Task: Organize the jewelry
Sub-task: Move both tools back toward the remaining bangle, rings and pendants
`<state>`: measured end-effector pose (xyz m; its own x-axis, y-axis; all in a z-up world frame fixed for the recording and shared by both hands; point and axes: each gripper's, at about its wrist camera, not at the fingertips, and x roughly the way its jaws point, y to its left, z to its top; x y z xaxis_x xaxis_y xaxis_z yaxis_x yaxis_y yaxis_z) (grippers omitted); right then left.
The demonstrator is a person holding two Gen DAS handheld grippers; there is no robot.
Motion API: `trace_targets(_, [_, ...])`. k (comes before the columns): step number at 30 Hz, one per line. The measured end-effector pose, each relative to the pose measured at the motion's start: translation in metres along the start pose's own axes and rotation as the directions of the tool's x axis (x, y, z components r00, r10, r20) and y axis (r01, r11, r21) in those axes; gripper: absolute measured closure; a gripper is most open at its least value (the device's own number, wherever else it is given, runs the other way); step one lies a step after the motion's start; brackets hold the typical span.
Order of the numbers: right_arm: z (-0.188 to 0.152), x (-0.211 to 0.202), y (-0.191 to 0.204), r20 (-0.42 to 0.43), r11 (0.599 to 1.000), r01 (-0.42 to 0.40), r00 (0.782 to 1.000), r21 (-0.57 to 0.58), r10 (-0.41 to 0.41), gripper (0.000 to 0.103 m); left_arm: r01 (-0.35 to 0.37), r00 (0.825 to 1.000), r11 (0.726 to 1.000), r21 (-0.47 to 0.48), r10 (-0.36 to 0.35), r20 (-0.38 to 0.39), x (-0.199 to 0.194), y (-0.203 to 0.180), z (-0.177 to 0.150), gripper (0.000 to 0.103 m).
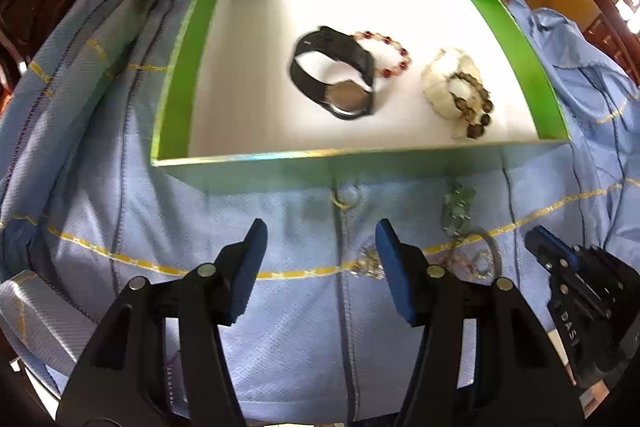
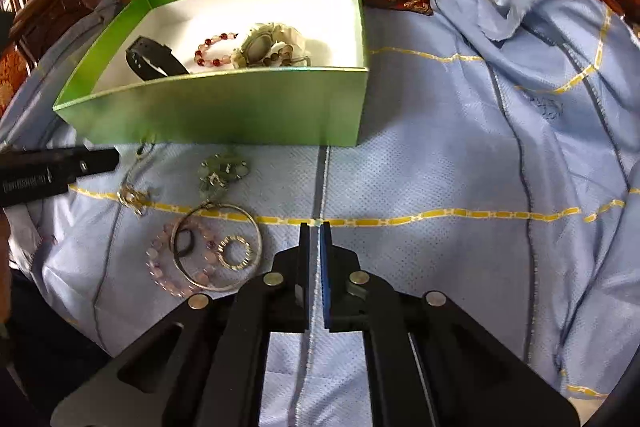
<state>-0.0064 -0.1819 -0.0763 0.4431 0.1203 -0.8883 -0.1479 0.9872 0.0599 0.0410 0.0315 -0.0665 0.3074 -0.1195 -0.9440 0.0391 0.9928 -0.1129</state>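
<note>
Jewelry sorting is sitting partway done.
Black strap watch (image 1: 334, 71), red-bead bracelet (image 2: 212, 51) and white watch (image 1: 448, 83) are lying in the green cardboard box (image 1: 516, 27); silver bangle (image 2: 218, 247) and pink bead bracelet (image 2: 168, 259) are waiting on blue cloth (image 2: 420, 167). Left gripper (image 1: 322, 251) is hovering spread and empty, right gripper (image 2: 315, 227) nearly closed, gripping nothing.

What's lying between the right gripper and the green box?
Right wrist view: mostly bare blue cloth between the right gripper and green box; loose jewelry lies off to the left.

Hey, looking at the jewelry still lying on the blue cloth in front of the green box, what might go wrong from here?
1. The silver bangle, pink bead bracelet and small ring overlap, so grabbing one may drag the others.
2. The blue cloth is loose and wrinkled; fingers might pinch fabric along with the thin chain.
3. The black watch already overlaps the red bead bracelet in the green box; more drops could tangle.
</note>
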Motion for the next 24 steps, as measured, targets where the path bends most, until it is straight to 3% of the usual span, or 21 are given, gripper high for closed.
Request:
trace_targets(1, [0.001, 0.0, 0.003, 0.009, 1.0, -0.007, 1.0, -0.003, 0.007, 0.09, 0.013, 1.0, 1.0, 0.006, -0.013, -0.007, 0.001, -0.002, -0.001, 0.047])
trace_targets(2, [0.003, 0.0, 0.008, 0.025, 1.0, -0.018, 1.0, -0.015, 0.018, 0.08, 0.027, 0.999, 1.0, 0.011, -0.027, -0.019, 0.003, -0.005, -0.001, 0.047])
trace_targets(3, [0.004, 0.0, 0.012, 0.04, 0.999, -0.028, 0.999, -0.026, 0.029, 0.062, 0.033, 0.999, 0.999, 0.013, -0.032, -0.026, 0.005, -0.007, -0.001, 0.047])
trace_targets(5, [0.009, 0.002, 0.022, 0.073, 0.998, -0.05, 0.996, -0.043, 0.053, 0.05, 0.029, 0.999, 1.0, 0.012, -0.029, -0.032, 0.008, -0.008, -0.002, 0.047])
trace_targets(9, [0.022, 0.019, 0.042, 0.06, 0.992, -0.1, 0.993, -0.074, 0.105, 0.05, 0.028, 0.999, 0.999, -0.033, -0.029, -0.029, 0.009, 0.0, 0.001, 0.047])
trace_targets(12, [0.027, 0.035, 0.053, 0.049, 0.992, -0.076, 0.995, -0.104, 0.082, 0.051, 0.02, 0.999, 0.999, -0.045, -0.021, -0.031, 0.011, 0.004, 0.002, 0.047])
trace_targets(13, [0.028, 0.041, 0.055, 0.042, 0.991, -0.071, 0.996, -0.112, 0.076, 0.055, 0.016, 0.999, 0.999, -0.042, -0.018, -0.034, 0.013, 0.003, 0.003, 0.047])
trace_targets(14, [0.027, 0.042, 0.056, 0.047, 0.992, -0.06, 0.997, -0.114, 0.065, 0.067, 0.016, 0.999, 0.999, -0.037, -0.017, -0.037, 0.013, 0.003, 0.002, 0.047])
trace_targets(15, [0.027, 0.041, 0.056, 0.063, 0.992, -0.032, 0.997, -0.122, 0.04, 0.073, 0.015, 0.999, 1.0, -0.024, -0.016, -0.041, 0.014, 0.0, 0.002, 0.047])
trace_targets(18, [0.027, 0.037, 0.044, 0.039, 0.994, -0.081, 0.996, -0.069, 0.083, 0.075, 0.024, 0.999, 1.0, 0.012, -0.024, -0.043, 0.016, -0.011, 0.003, 0.046])
trace_targets(24, [0.017, 0.017, 0.005, 0.05, 0.999, -0.048, 0.998, 0.018, 0.047, 0.075, 0.08, 0.996, 0.993, 0.087, -0.077, -0.047, 0.014, -0.039, 0.002, 0.046])
